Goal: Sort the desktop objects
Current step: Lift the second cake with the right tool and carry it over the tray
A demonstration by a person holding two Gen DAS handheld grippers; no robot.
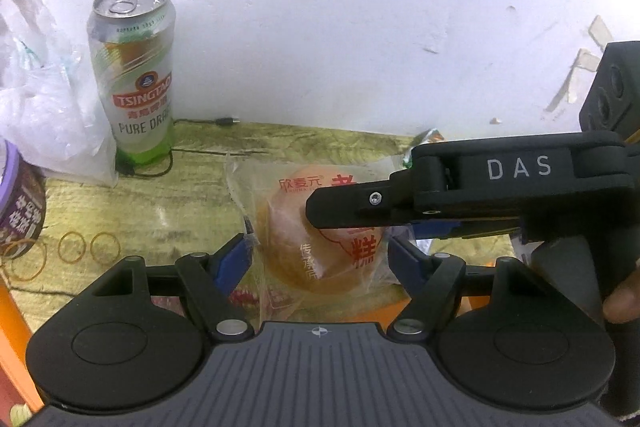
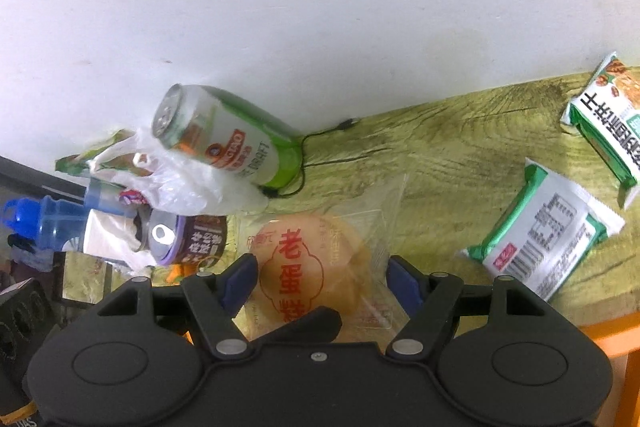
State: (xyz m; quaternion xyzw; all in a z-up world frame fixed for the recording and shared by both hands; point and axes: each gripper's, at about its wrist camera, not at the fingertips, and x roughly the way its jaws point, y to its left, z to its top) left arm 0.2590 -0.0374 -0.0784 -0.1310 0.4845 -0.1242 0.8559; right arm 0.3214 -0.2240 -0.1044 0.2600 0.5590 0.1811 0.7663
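A round cake in a clear packet [image 1: 304, 251] with red characters sits between the blue pads of my left gripper [image 1: 320, 247], which press on the wrapper's two edges. My right gripper reaches in from the right, and one of its black fingers [image 1: 348, 203] lies across the cake. In the right wrist view the same cake packet [image 2: 304, 267] fills the gap of my right gripper [image 2: 322, 263], and both pads touch the wrapper. A black fingertip [image 2: 304, 323] of the left gripper shows under the packet. Whether the packet is off the wood-grain table [image 2: 460, 147] I cannot tell.
A tall beer can [image 1: 134, 75] stands by the white wall beside a crumpled plastic bag [image 1: 40, 99] and a purple-rimmed tin [image 1: 20, 203]. Rubber bands [image 1: 72, 247] and a black cable [image 1: 160, 163] lie nearby. Two green-white snack packets [image 2: 544, 227] lie right. A hand [image 1: 624, 303] holds the right gripper.
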